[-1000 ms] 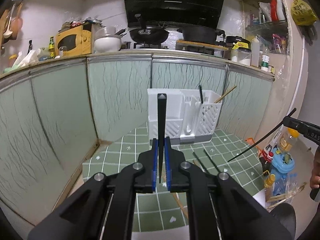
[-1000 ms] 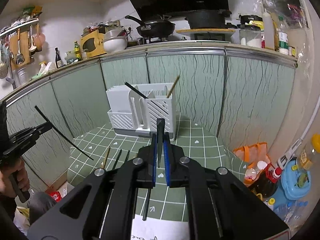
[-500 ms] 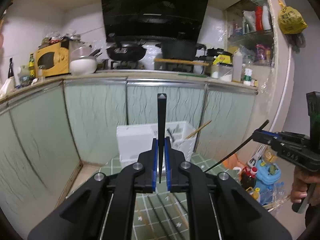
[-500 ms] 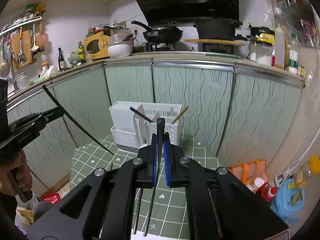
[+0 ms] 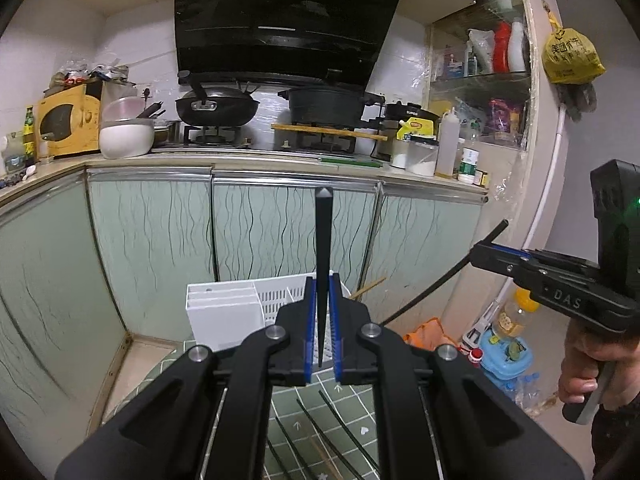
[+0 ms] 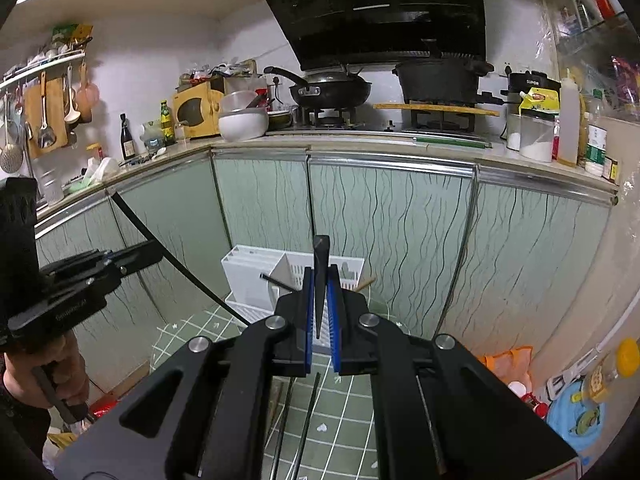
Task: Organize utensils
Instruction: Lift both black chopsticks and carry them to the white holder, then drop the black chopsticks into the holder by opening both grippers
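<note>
My left gripper [image 5: 322, 328] is shut on a black chopstick [image 5: 322, 248] that points up and forward. My right gripper [image 6: 321, 316] is shut on another black chopstick [image 6: 320, 276]. Both are held raised, above and short of the white utensil holder [image 5: 224, 312], which also shows in the right wrist view [image 6: 248, 276]. The holder has a black chopstick [image 6: 276, 282] and a wooden chopstick [image 6: 366, 283] standing in it. Several black chopsticks [image 5: 336, 424] lie on the green tiled surface [image 5: 352, 396] below. The right gripper shows in the left view [image 5: 496, 254], the left gripper in the right view [image 6: 148, 250].
Green-patterned cabinet doors [image 5: 260, 232] stand behind the holder. The counter above carries a wok [image 5: 216, 106], a pot [image 5: 326, 106], a white bowl [image 5: 126, 140] and jars. Bottles and a blue tub [image 5: 506, 356] crowd the floor at the right.
Both grippers have risen and tilted upward, chopsticks still held. The holder has sunk lower in both views and more of the counter and hood shows.
</note>
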`<state>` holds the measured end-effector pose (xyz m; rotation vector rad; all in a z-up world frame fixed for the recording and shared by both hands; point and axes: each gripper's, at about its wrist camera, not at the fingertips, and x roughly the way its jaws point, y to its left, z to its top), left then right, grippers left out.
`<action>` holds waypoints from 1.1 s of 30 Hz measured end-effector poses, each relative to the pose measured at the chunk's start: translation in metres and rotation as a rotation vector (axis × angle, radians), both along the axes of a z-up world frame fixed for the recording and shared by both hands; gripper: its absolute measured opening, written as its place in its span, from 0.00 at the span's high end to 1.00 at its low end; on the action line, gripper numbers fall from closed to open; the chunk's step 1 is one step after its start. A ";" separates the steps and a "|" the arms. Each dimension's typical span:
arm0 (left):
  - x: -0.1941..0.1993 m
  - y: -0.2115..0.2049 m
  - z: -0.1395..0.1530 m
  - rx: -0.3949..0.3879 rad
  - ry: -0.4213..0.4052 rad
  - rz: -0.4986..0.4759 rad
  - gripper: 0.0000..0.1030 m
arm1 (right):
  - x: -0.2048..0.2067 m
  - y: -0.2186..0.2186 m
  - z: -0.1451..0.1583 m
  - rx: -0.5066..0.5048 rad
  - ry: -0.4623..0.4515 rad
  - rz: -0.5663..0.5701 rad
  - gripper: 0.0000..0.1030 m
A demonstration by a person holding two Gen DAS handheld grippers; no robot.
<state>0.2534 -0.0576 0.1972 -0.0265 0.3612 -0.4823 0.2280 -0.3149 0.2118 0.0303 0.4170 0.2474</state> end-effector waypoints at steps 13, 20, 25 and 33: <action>0.075 -0.020 0.015 -0.024 0.001 0.014 0.94 | 0.059 -0.010 0.013 0.020 -0.019 -0.005 0.94; 0.115 -0.039 0.004 0.006 0.014 -0.002 0.94 | 0.100 -0.011 0.006 -0.003 0.019 -0.014 0.94; 0.134 -0.054 -0.021 0.057 0.035 -0.019 0.94 | 0.127 -0.013 -0.016 -0.013 0.059 -0.007 0.94; 0.152 -0.050 -0.051 0.067 0.086 -0.002 0.91 | 0.149 -0.014 -0.053 -0.040 0.089 0.046 0.59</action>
